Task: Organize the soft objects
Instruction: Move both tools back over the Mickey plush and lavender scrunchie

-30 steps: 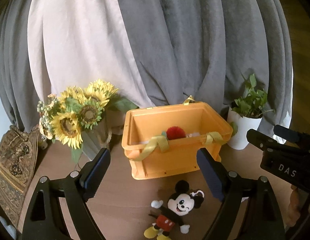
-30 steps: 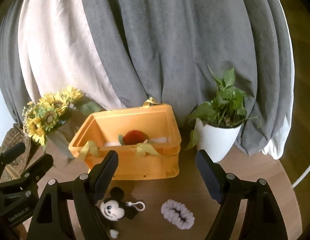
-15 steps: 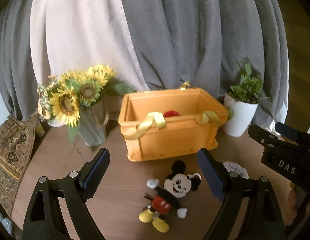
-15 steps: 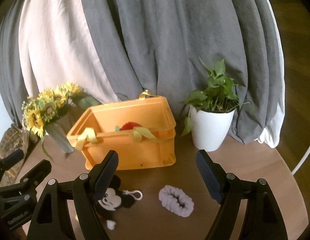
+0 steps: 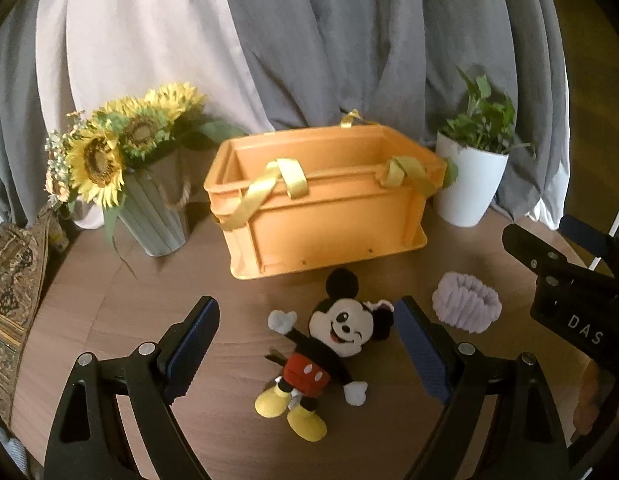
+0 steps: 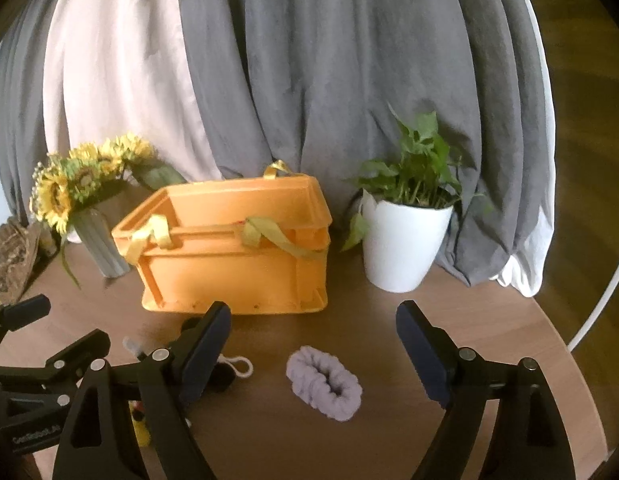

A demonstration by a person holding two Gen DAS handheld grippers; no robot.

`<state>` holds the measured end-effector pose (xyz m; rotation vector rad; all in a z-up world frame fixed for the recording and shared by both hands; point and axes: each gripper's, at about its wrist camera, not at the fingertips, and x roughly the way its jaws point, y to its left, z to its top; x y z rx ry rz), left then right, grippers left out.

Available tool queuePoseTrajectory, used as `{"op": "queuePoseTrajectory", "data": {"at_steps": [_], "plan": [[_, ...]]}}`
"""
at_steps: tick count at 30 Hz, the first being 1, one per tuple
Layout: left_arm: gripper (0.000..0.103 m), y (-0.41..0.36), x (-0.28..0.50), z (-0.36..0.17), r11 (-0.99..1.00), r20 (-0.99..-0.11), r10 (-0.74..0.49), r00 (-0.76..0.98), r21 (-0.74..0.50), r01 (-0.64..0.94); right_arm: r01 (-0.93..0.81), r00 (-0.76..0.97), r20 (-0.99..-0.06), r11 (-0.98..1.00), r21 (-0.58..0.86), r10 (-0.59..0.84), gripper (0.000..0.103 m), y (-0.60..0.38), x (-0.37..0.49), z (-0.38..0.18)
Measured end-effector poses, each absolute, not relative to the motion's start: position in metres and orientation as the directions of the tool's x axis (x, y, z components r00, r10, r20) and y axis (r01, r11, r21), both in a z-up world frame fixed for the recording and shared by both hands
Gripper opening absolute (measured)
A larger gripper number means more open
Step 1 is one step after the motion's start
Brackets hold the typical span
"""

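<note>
A Mickey Mouse plush (image 5: 321,354) lies face up on the round wooden table in front of an orange crate (image 5: 325,224) with yellow ribbon handles. My left gripper (image 5: 307,344) is open, its jaws either side of the plush and just above it. A lilac scrunchie (image 6: 324,383) lies to the right of the plush; it also shows in the left wrist view (image 5: 467,307). My right gripper (image 6: 313,344) is open and empty, with the scrunchie between its jaws. In the right wrist view the plush is mostly hidden behind the left finger (image 6: 205,346).
A vase of sunflowers (image 5: 121,168) stands left of the crate. A white potted plant (image 6: 405,232) stands to its right. Grey and white curtains hang behind. A patterned cloth (image 5: 13,288) lies at the table's left edge.
Both grippers have come down and forward toward the table. The plush now sits between the left jaws and the scrunchie between the right jaws. The red thing inside the crate is out of sight.
</note>
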<state>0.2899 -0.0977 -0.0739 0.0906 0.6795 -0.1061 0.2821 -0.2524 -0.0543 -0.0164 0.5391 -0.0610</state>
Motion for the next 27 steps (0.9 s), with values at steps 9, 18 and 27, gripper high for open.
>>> {"op": "queuePoseTrajectory", "data": {"at_steps": [9,18,27], "plan": [[0.090,-0.113,0.290,-0.094,0.978,-0.631,-0.074,0.772,0.104,0.179,0.057,0.826,-0.560,0.998,-0.033,-0.066,0.085,-0.263,0.282,-0.080],[0.090,-0.132,0.305,-0.120,0.958,-0.673,-0.068,0.736,0.161,0.236,0.055,0.786,-0.616,0.998,-0.027,-0.060,0.085,-0.273,0.292,-0.106],[0.089,-0.144,0.323,-0.139,0.938,-0.702,-0.045,0.710,0.215,0.272,0.065,0.733,-0.678,0.998,-0.012,-0.056,0.085,-0.283,0.307,-0.131]]}}
